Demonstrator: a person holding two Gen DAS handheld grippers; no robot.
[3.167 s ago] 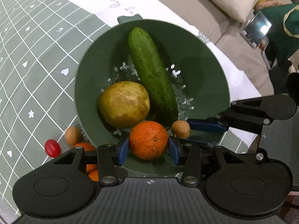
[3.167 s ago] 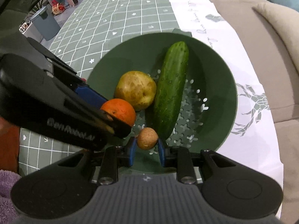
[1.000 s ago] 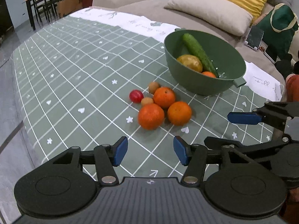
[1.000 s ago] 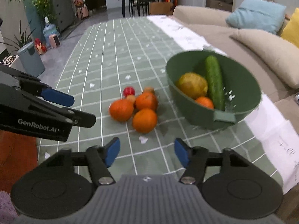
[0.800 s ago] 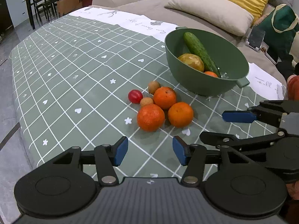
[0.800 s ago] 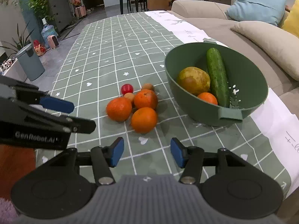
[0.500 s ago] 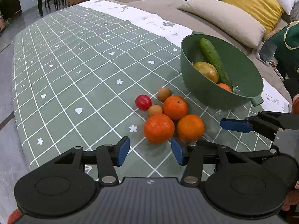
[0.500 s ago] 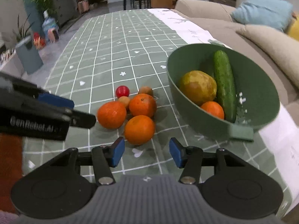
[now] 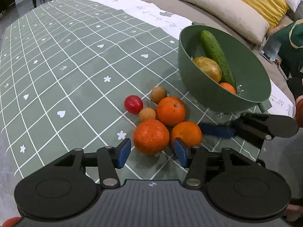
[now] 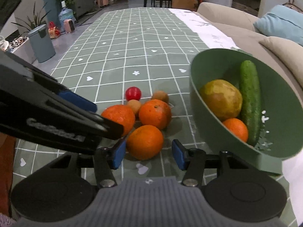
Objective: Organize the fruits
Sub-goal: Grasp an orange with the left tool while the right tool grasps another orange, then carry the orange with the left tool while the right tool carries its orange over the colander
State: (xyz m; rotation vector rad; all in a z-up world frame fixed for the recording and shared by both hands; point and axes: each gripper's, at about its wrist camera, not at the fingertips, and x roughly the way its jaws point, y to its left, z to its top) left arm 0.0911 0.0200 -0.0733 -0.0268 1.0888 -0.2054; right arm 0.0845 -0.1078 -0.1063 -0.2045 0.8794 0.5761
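On the tablecloth [image 9: 75, 60]: three oranges [image 9: 151, 136], two longans [image 9: 158, 94], one tomato [image 9: 133, 104].

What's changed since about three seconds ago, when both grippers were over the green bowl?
Both grippers let go of their fruit into the green bowl and pulled back to the pile on the table. The left gripper, open, now brackets the nearest orange; the right gripper, whose jaws have just been closing, brackets another orange without gripping it. The cucumber, the pear and the pile stayed put.
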